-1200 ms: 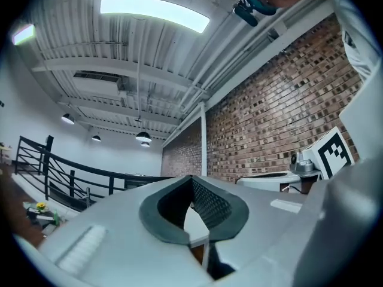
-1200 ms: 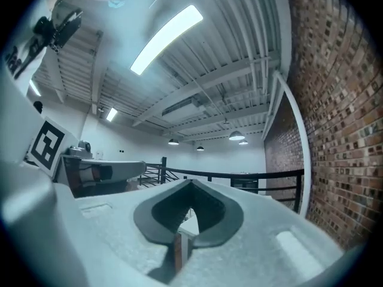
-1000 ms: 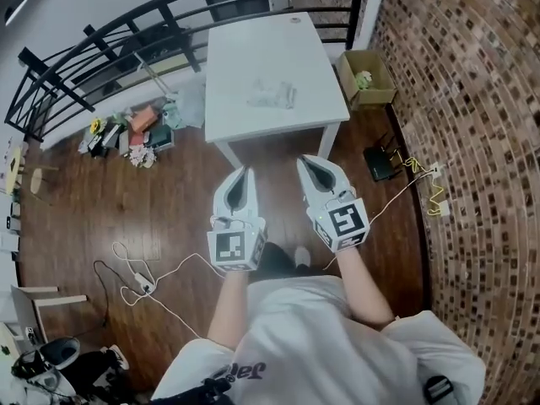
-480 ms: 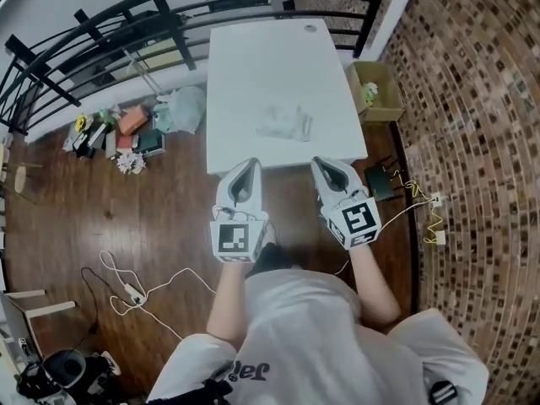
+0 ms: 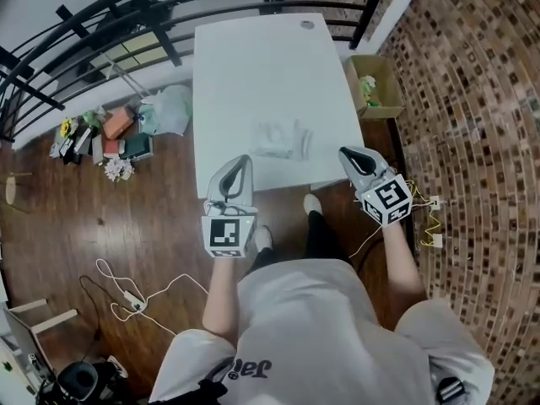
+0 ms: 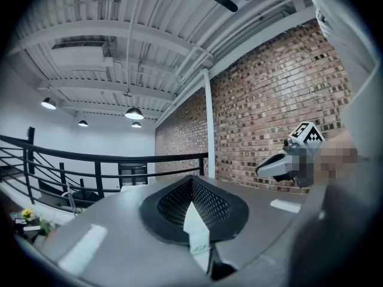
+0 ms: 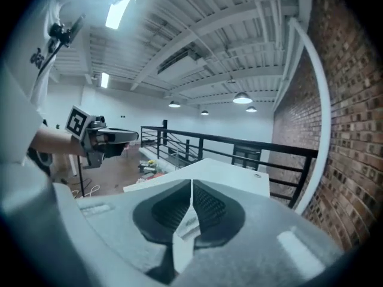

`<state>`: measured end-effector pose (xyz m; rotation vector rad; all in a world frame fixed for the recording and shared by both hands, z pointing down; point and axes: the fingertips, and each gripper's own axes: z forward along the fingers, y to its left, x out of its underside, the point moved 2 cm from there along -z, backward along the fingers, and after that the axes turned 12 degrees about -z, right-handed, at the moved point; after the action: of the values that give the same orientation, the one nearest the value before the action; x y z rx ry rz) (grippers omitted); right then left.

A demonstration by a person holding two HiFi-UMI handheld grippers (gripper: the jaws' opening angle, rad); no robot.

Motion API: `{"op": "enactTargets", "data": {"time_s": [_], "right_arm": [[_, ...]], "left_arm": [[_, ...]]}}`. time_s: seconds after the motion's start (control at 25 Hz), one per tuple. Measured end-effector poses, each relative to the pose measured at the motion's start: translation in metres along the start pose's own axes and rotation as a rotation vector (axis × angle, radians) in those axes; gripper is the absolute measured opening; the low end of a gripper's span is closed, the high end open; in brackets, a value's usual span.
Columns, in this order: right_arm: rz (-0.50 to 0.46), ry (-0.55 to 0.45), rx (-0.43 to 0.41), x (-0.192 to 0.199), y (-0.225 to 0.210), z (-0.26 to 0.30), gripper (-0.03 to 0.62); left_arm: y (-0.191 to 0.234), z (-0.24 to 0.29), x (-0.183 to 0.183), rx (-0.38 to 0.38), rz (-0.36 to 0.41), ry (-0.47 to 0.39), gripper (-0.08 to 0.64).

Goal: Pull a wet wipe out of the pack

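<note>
fingers pressed together, empty, on left gripper (image 5: 241,160) and right gripper (image 5: 347,152); both apart from wet wipe pack (image 5: 283,139) on table (image 5: 253,66).

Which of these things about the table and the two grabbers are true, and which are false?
1. The wipe pack lies on the white table. True.
2. The right gripper is pulling a wipe out. False: its jaws are shut on nothing, and it is off to the pack's right.
3. The left gripper has its jaws wide open. False: they are together, with nothing between them.
4. A cardboard box sits on the floor beside the table. True.
</note>
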<state>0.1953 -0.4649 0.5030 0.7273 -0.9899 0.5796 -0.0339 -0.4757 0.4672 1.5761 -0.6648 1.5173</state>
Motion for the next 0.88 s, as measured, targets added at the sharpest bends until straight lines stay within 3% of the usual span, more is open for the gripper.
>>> {"op": "enactTargets", "data": {"time_s": [0.12, 0.32, 0.48, 0.68, 0.88], "right_arm": [[-0.094, 0.073, -0.176, 0.015, -0.023, 0.034, 0.066], [-0.332, 0.226, -0.552, 0.038, -0.025, 0.095, 0.147], [-0.481, 0.282, -0.848, 0.052, -0.023, 0.136, 0.237], [-0.667, 0.347, -1.141, 0.056, -0.011, 0.181, 0.462], [-0.768, 0.370, -1.345, 0.051, 0.014, 0.220, 0.457]], "left_arm": [[0.006, 0.022, 0.014, -0.044, -0.010, 0.028, 0.017], [0.007, 0.044, 0.042, -0.077, -0.097, 0.069, 0.017], [0.003, 0.054, 0.061, -0.082, -0.087, 0.115, 0.017], [0.010, 0.059, 0.073, -0.106, -0.080, 0.140, 0.017], [0.022, 0.055, 0.084, -0.157, -0.100, 0.159, 0.017]]}}
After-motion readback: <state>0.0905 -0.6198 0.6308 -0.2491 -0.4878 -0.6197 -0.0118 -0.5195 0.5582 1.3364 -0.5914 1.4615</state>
